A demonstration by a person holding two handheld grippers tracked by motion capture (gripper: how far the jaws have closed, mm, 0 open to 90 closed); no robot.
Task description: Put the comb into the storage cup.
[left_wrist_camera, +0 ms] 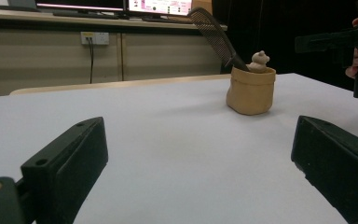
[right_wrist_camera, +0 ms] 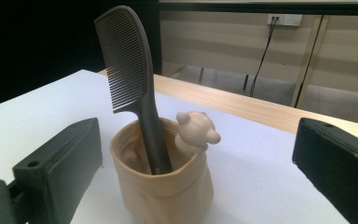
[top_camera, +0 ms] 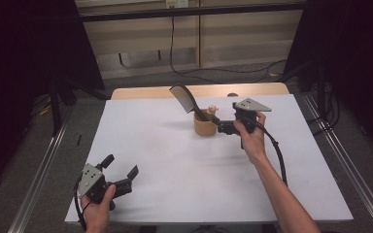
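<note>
Background stuff: white table (top_camera: 175, 160) sitting on a wooden top whose edge (top_camera: 141, 92) peeks out at the far side. Beige wall panels (top_camera: 243, 43) behind it, with a black cable (top_camera: 172, 43) hanging down to the grey floor (top_camera: 223, 75). Wall socket (left_wrist_camera: 95, 38) and lit monitor screens (left_wrist_camera: 158, 6) up on a counter. Metal rails (top_camera: 39, 179) run along both sides.

L gripper (top_camera: 126, 175): lower left of high view, gripped in hand (top_camera: 97, 206), jaws spread wide, nothing between | R gripper (top_camera: 217, 120): centre-right, held level, pointing frame-left, jaws wide apart, pads pressing on nothing | R forearm (top_camera: 281, 194): in from bottom right, bare
</note>
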